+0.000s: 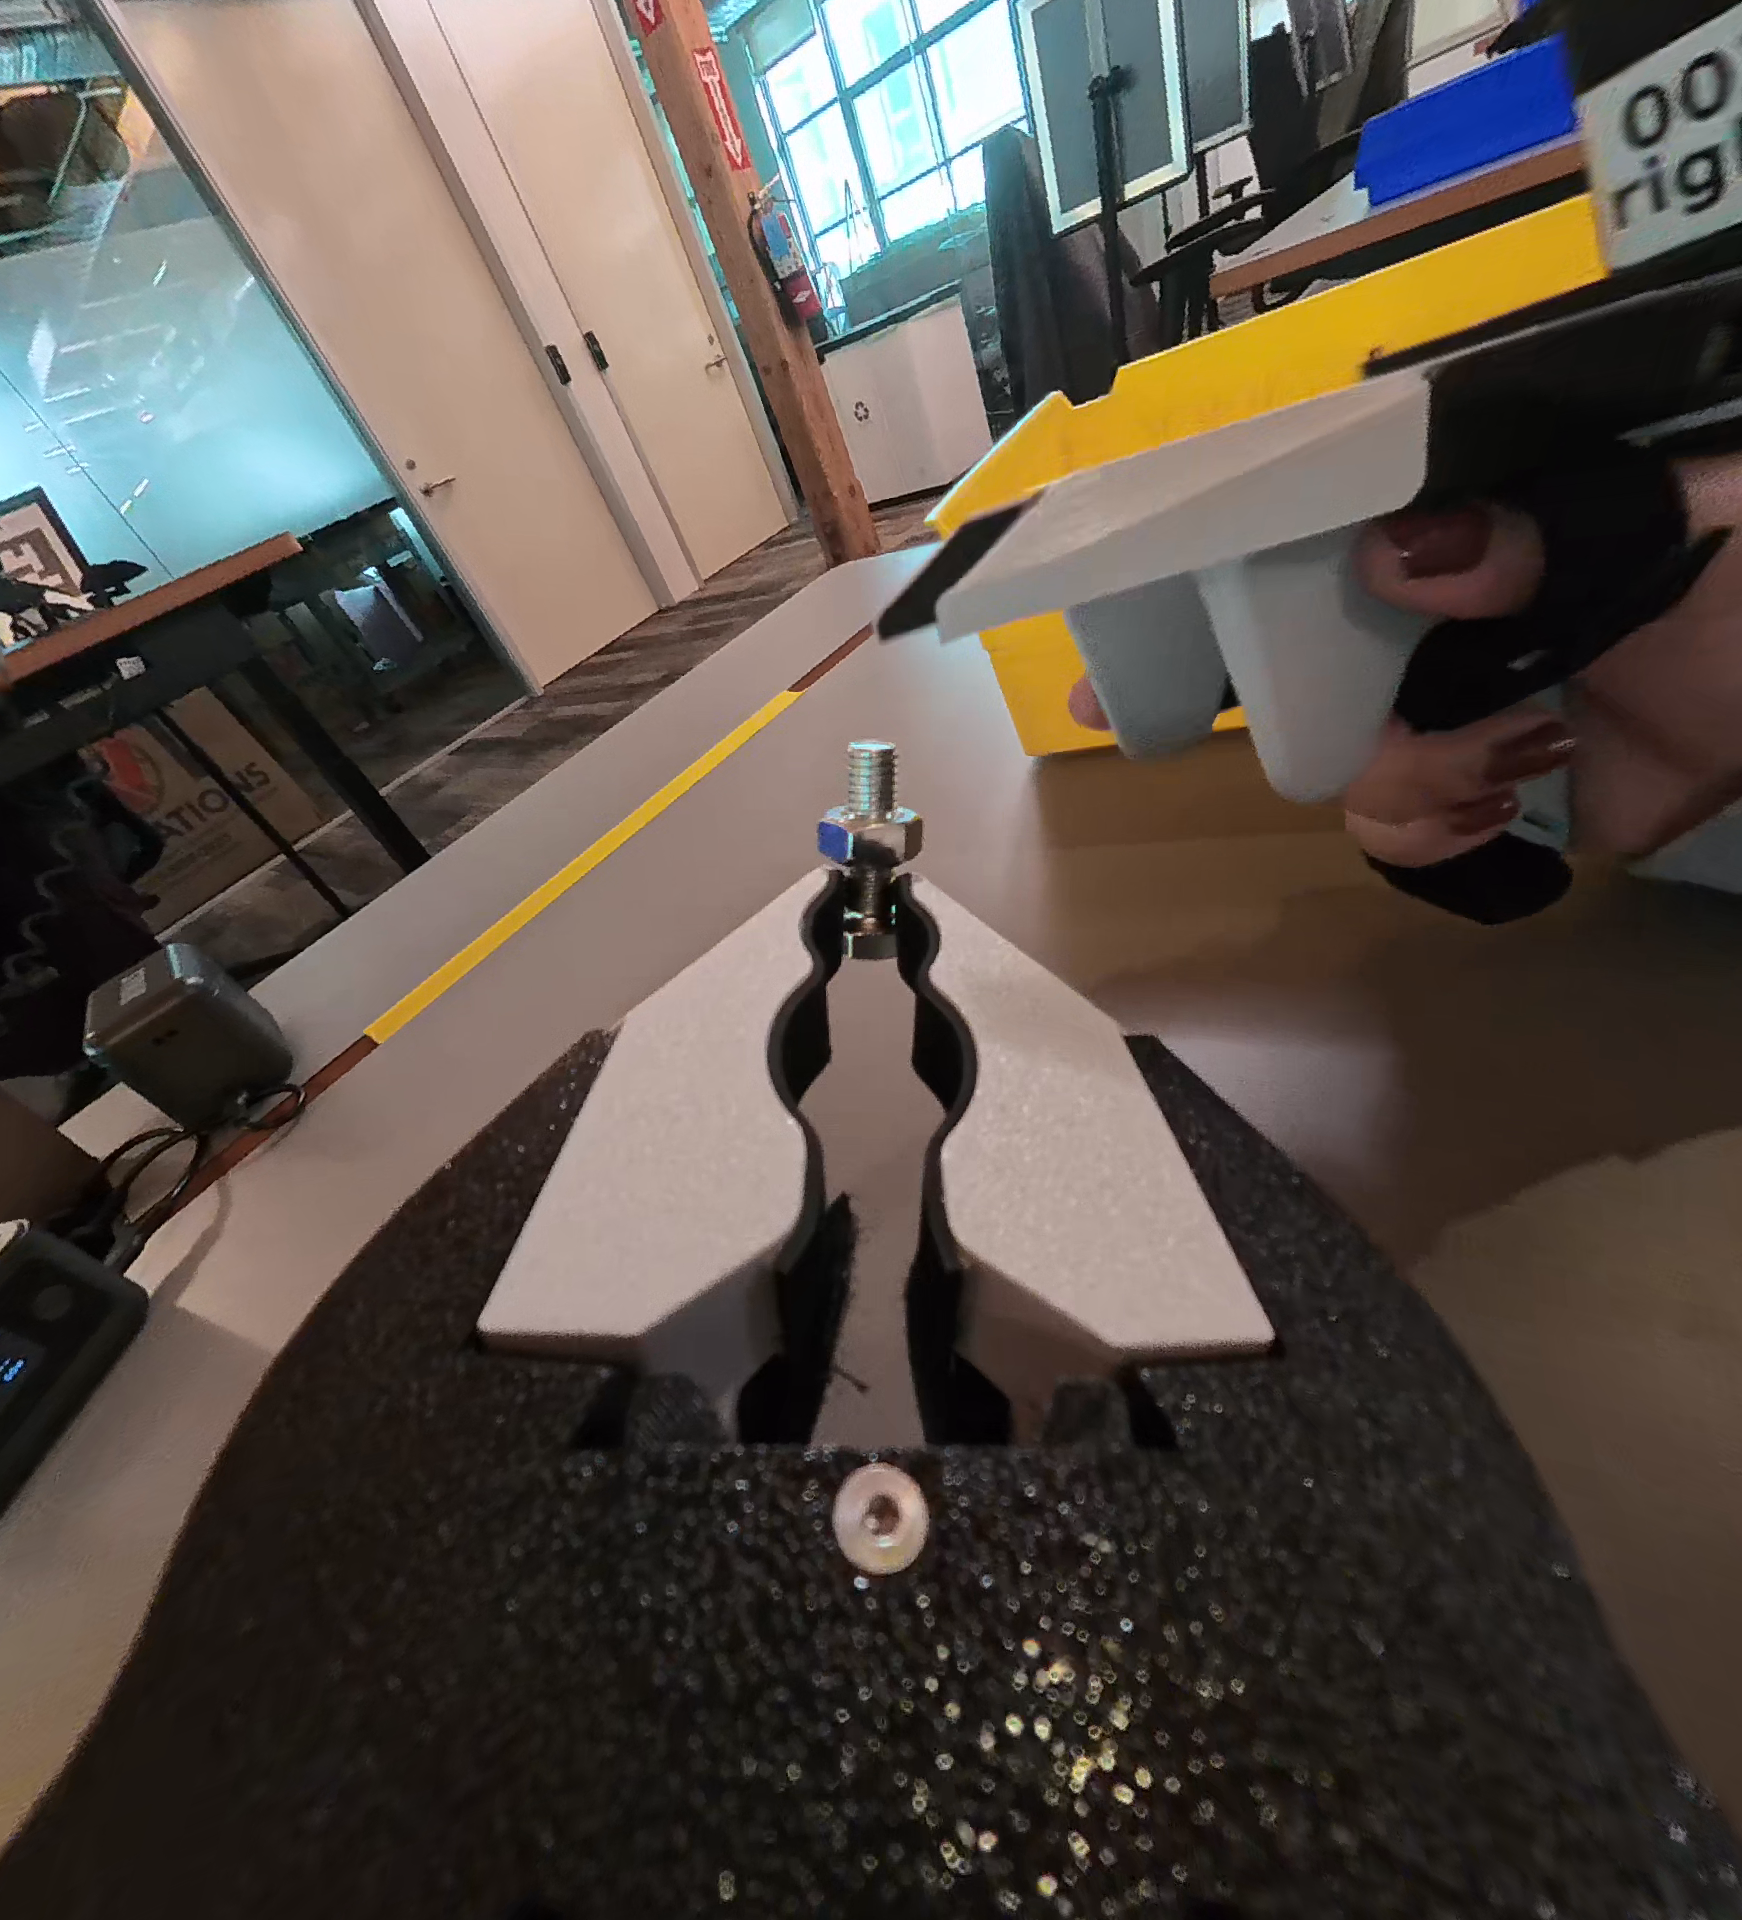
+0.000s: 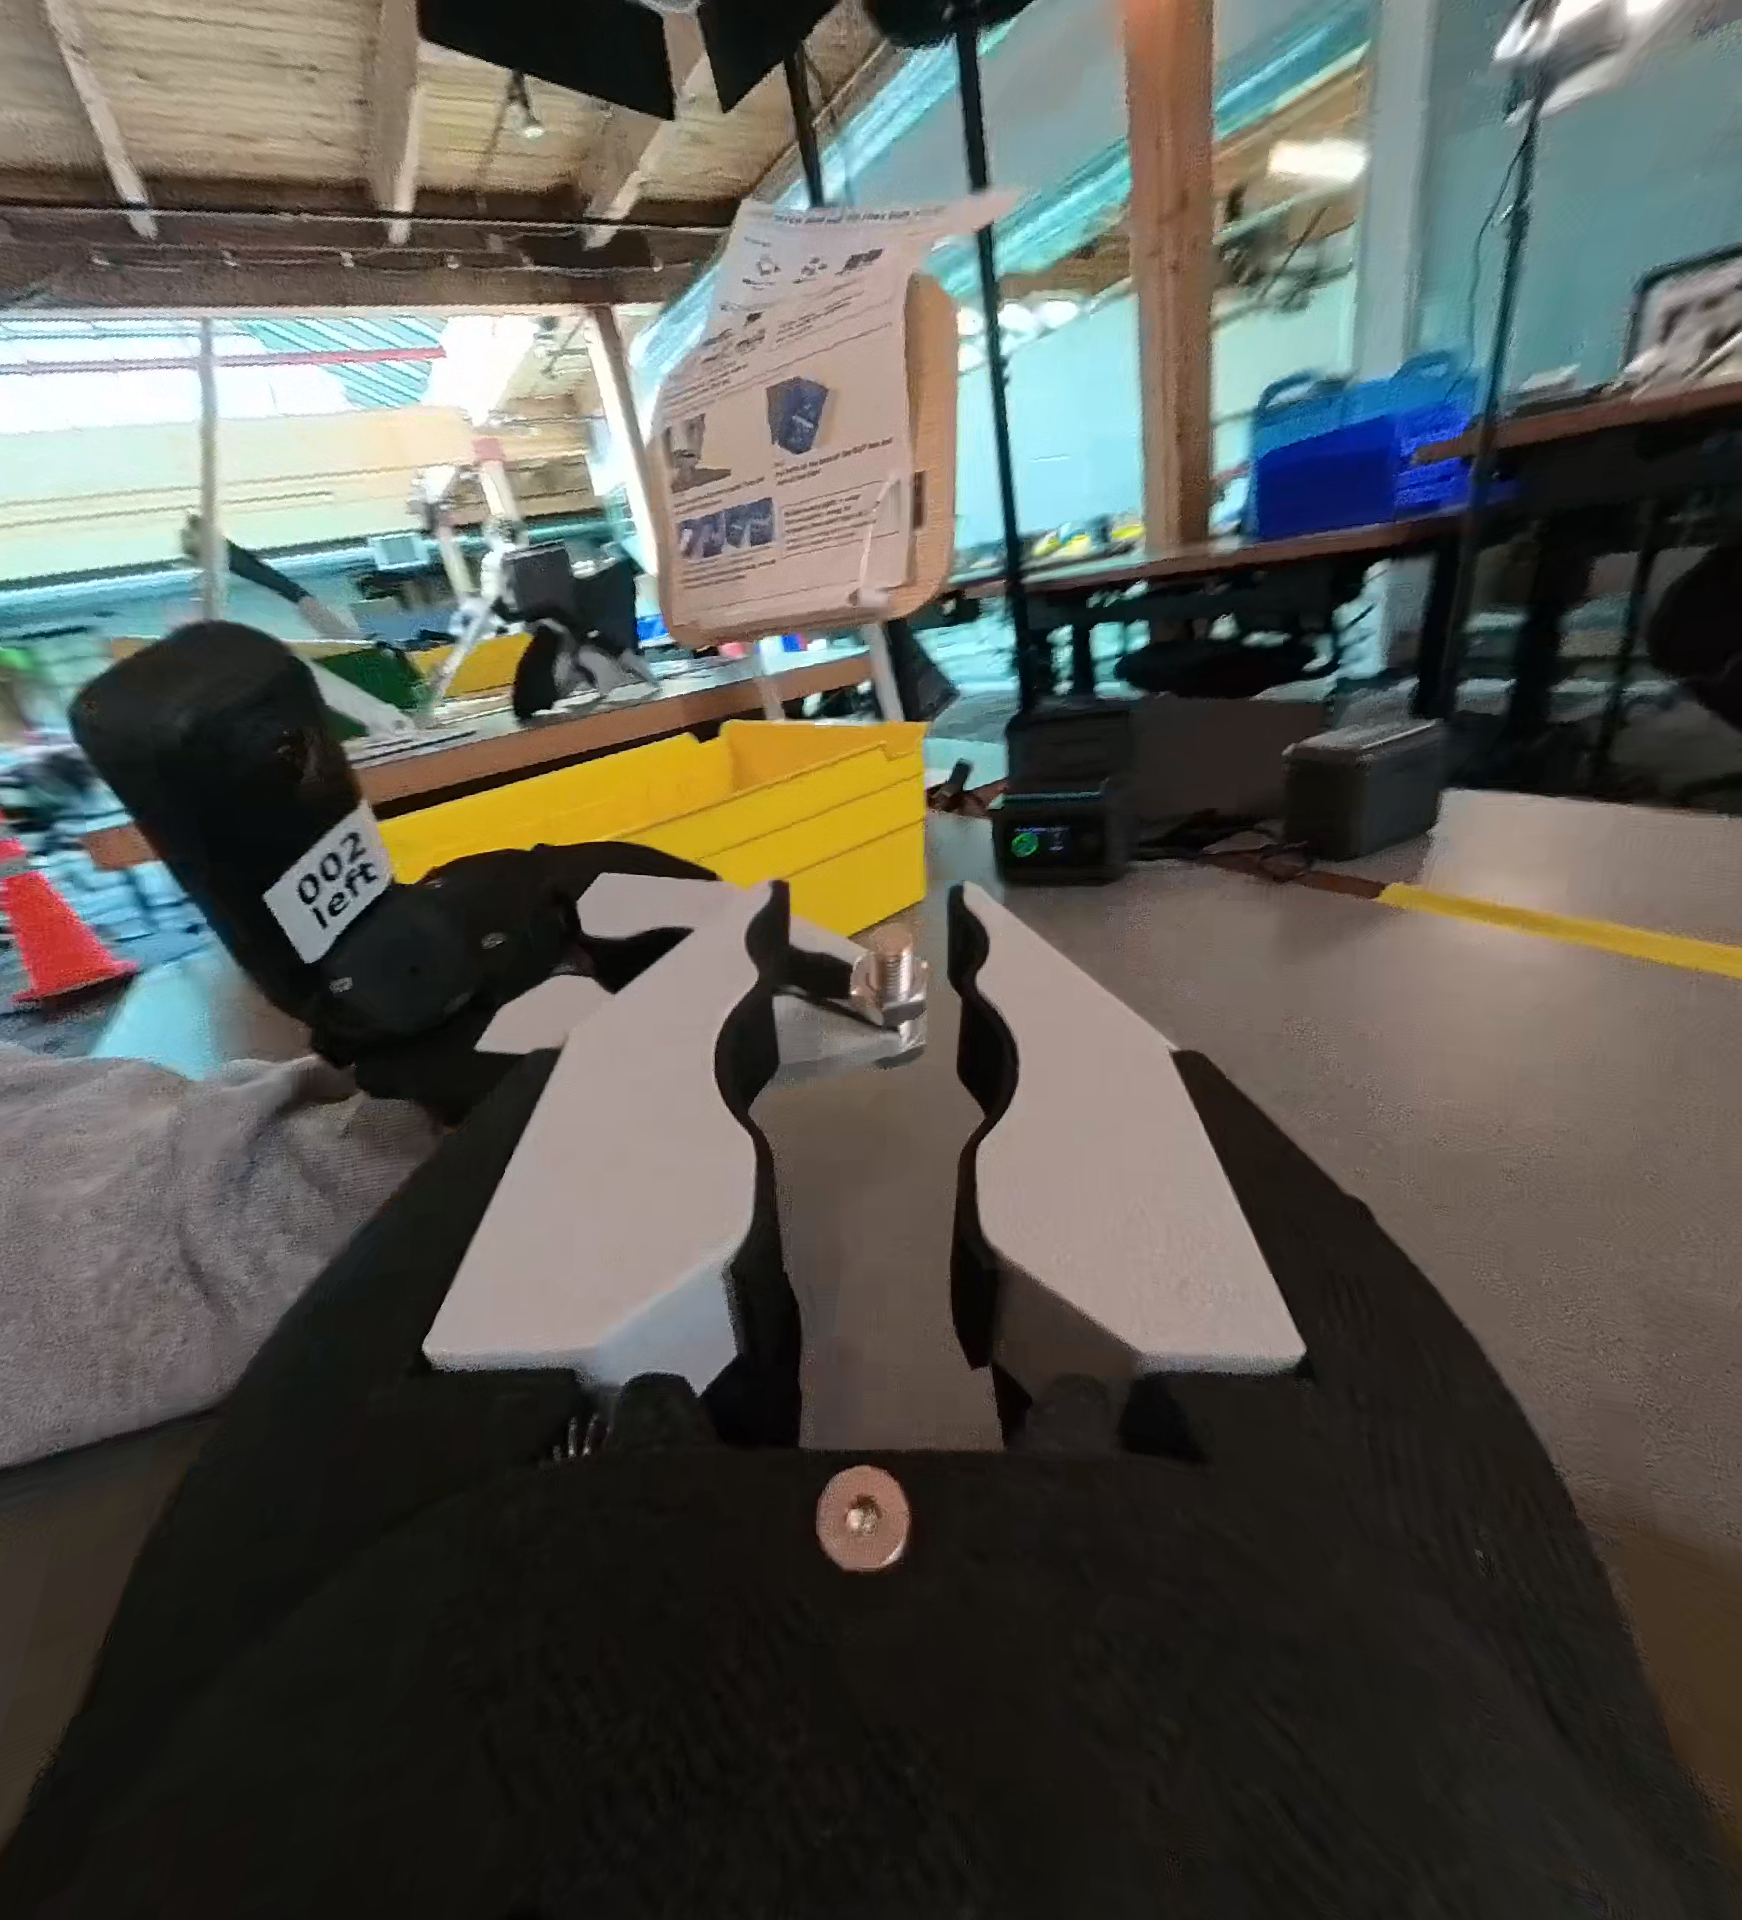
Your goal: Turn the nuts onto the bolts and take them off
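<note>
Bolt (image 1: 869, 831) stands upright, threads up, left gripper (image 1: 869, 914) clamped on its lower shank to stop it spinning. Hex nut (image 1: 869, 836) sits partway down the thread. Right gripper (image 2: 862, 971), fingers apart and empty, hovers near above, probably lining up on the nut, well in from the table edge (image 1: 576, 873).

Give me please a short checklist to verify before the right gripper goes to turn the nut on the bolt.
1. Bolt held firmly: ok, the left gripper is shut on its lower shank, bolt upright.
2. Nut on the thread: ok, it sits partway down, with bare thread above.
3. Right gripper ready: ok, jaws open and empty.
4. Right gripper lined up: not ok, the bolt shows beyond the fingertips, nearer the left one, not yet between them.
5. Path free: ok, the yellow bin stands behind, apart from the bolt.
6. Nut turns freely: cannot tell.
</note>
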The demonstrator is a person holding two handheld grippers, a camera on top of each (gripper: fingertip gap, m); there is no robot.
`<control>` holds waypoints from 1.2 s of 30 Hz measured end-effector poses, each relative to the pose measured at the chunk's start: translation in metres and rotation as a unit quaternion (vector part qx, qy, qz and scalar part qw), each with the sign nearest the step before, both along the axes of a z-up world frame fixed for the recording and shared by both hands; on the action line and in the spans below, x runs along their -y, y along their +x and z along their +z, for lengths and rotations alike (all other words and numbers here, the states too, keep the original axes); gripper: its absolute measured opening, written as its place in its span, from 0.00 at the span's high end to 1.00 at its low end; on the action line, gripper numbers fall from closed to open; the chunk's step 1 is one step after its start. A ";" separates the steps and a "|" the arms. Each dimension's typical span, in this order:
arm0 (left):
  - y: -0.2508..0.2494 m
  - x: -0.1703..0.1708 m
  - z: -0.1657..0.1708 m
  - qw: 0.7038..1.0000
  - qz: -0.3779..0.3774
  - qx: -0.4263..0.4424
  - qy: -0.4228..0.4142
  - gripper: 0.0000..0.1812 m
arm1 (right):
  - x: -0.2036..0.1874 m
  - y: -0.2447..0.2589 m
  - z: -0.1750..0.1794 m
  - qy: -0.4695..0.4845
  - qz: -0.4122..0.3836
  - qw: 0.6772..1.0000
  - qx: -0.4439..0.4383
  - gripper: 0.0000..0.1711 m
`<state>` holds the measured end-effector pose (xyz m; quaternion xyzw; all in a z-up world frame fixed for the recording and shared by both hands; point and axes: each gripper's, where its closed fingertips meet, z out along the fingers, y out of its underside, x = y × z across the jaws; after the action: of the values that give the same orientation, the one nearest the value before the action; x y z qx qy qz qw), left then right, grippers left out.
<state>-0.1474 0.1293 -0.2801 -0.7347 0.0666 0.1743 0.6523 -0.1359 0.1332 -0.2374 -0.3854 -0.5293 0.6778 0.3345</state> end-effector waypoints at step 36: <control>0.024 -0.009 -0.018 0.997 -0.052 0.005 -0.057 0.87 | 0.029 0.012 -0.022 0.089 0.074 0.993 0.018 0.95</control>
<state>-0.1232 0.1388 -0.2980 -0.7670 0.1113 0.1323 0.6179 -0.1243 0.1041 -0.2591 -0.3264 -0.6205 0.6437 0.3068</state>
